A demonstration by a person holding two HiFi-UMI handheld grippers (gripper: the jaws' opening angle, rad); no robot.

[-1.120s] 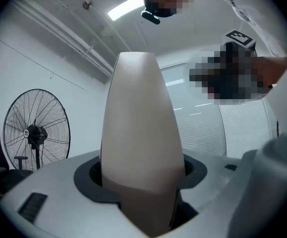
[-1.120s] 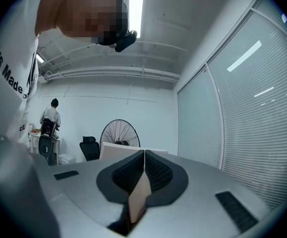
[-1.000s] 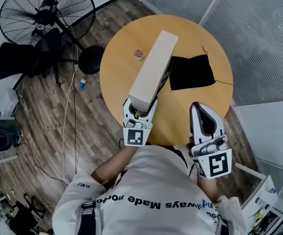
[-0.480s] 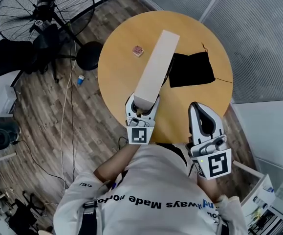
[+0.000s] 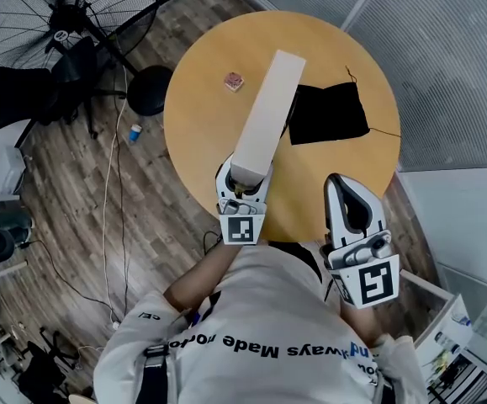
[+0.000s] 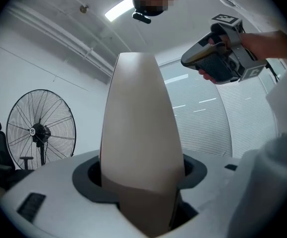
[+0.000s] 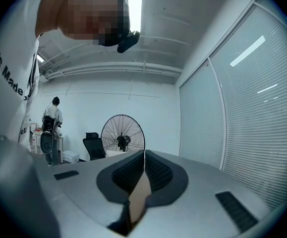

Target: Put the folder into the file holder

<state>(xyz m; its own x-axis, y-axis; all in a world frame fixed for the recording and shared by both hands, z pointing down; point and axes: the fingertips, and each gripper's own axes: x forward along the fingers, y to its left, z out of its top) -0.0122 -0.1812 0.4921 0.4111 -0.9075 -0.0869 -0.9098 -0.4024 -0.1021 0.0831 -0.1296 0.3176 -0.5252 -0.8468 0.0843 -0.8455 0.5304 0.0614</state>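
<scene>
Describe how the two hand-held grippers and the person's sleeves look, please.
The left hand-held gripper and the right hand-held gripper are alike: a light grey tapering body, dark grey pads, and a white cube bearing a black square marker. No cables show. The person's sleeve is white; the top has black lettering.

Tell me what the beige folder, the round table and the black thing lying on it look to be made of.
The folder: probably cardboard or stiff plastic, matte beige, with flat faces, crisp edges and no shine. The table: wood or wood-look laminate, smooth honey-coloured top; which, I cannot tell. The black thing: soft matte fabric; it lies limp and a thin cord trails from it.
</scene>
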